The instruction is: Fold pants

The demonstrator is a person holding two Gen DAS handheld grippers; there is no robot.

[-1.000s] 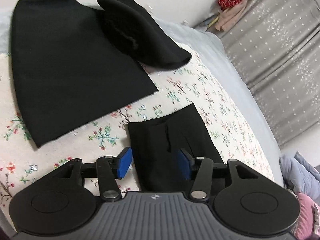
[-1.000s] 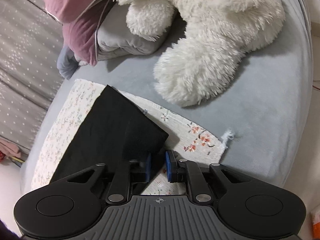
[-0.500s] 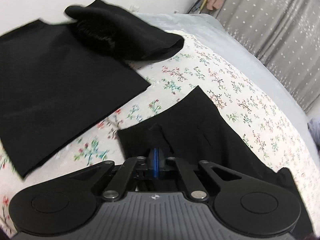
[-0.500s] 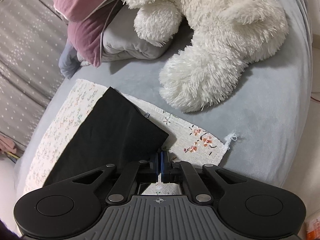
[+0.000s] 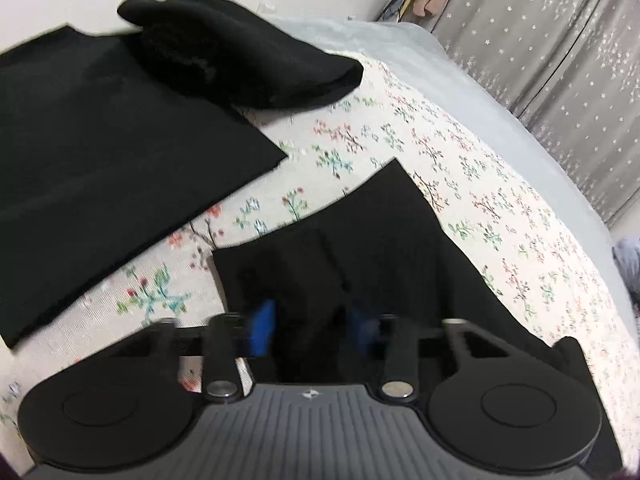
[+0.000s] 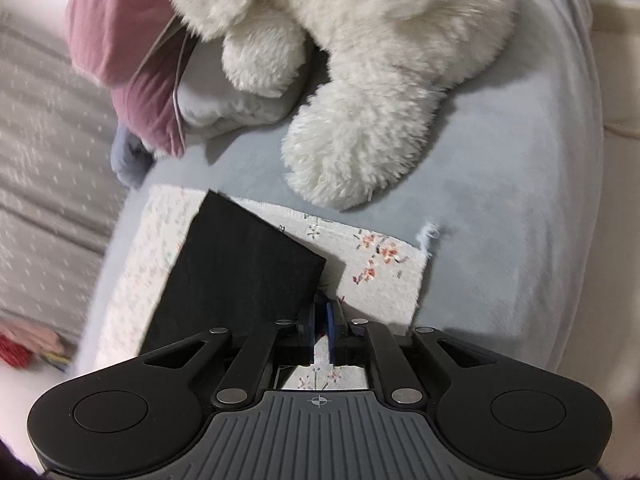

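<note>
Black pants (image 5: 384, 248) lie on a floral cloth (image 5: 440, 136) on the bed. In the left wrist view my left gripper (image 5: 314, 322) is open, its blue pads apart on either side of a raised bunch of the pants' near end. In the right wrist view the other end of the pants (image 6: 240, 264) lifts off the cloth. My right gripper (image 6: 321, 324) is shut on its near corner, blue pads pressed together on the fabric edge.
A flat black garment (image 5: 100, 152) and a rolled black garment (image 5: 240, 64) lie at the far left of the cloth. A white plush toy (image 6: 360, 80), a pink pillow (image 6: 132, 60) and a grey curtain (image 5: 560, 40) border the bed.
My left gripper closed on the pants half a second ago and has now opened again. My right gripper closed on the pants' corner and lifted it; the view swung up.
</note>
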